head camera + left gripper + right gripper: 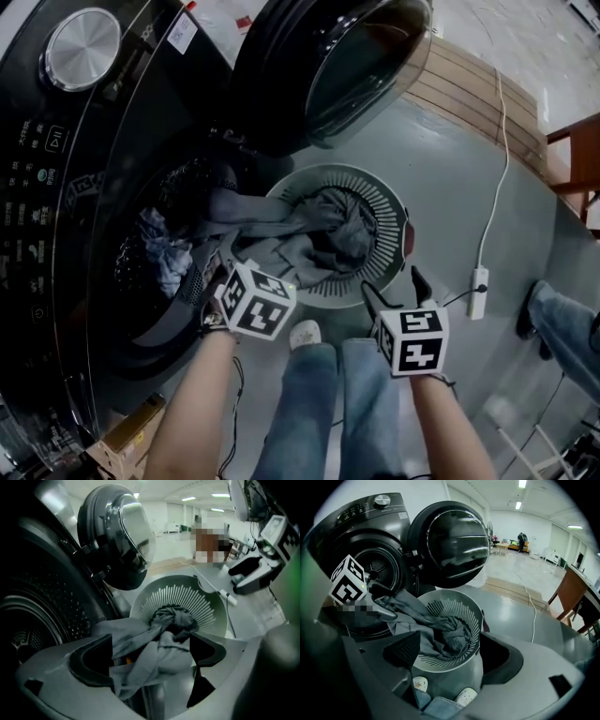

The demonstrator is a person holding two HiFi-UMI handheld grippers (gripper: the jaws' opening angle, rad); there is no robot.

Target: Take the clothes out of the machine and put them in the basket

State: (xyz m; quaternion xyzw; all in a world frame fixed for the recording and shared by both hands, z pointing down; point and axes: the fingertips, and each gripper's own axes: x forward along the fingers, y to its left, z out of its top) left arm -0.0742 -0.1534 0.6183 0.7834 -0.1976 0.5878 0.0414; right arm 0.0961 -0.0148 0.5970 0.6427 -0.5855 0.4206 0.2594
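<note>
Smooth grey floor [450,178] in front of a dark washing machine [56,187], its round door [347,56] swung wide open
A grey garment [281,234] trails from the mouth of the drum over the rim and bunches in the round slatted basket [386,202], which stands on the floor just below the door; more clothes [164,253] – pale blue among them – lie inside the drum. The left gripper [150,660] points down over the garment, jaws released and wide, with cloth between them but not pinched. The right gripper [394,289] hangs near the basket's near edge, jaws parted and empty. Below are the person's jeans [328,394] and a pale shoe [305,333] – a white power strip [478,291] lies off to the right
</note>
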